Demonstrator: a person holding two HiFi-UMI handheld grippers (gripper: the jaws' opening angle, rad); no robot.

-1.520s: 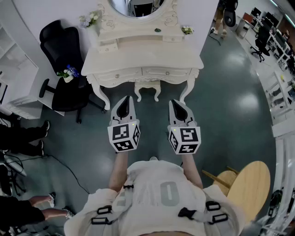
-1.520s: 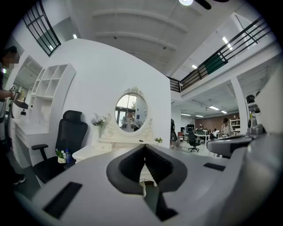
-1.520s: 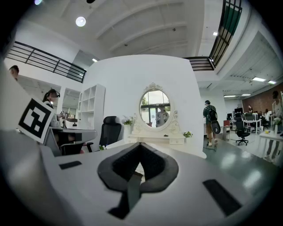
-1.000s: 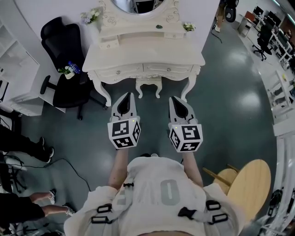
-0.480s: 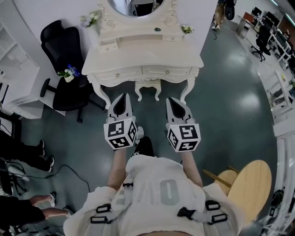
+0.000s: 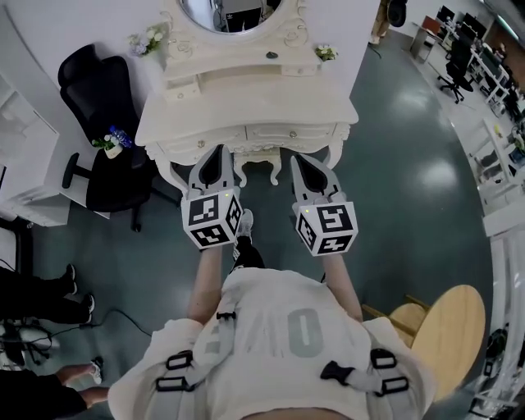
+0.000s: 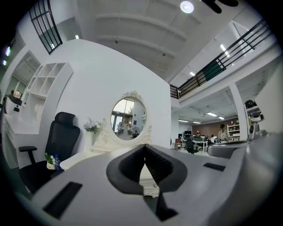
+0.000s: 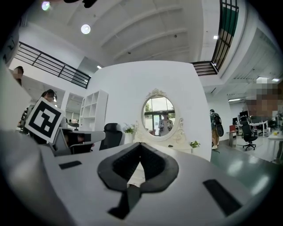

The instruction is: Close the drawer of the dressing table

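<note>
Head view looks steeply down on the white dressing table [image 6: 279,131] standing against the wall, with its oval mirror [image 6: 230,10] at the top edge of the picture. I hold the left tongs [image 6: 220,151] and the right tongs [image 6: 297,159] side by side, both pointing level at the table's front. Seen from above, their tips lie over the front edge of the tabletop [image 6: 246,102]. Left gripper view shows the left tongs [image 7: 144,146] closed tip to tip with nothing between them, and the right gripper view shows the right tongs [image 8: 140,144] closed and empty in the same way. In both views the table and mirror stand ahead of the tips, apart from them. The drawer [image 6: 182,88] I take for the task's own is the small one at the left end of the raised shelf under the mirror. It seems to jut forward a little from its row, though I cannot be sure from this height. The two wide drawers [image 6: 205,134] in the front look flush. A spray of flowers [image 6: 146,38] sits at the shelf's left end and a small plant [image 6: 326,52] at its right. A white stool [image 6: 259,161] is tucked under the table between the tongs. A black office chair [image 6: 98,115] stands just left of the table, with a little potted plant [image 6: 109,139] at its seat.
</note>
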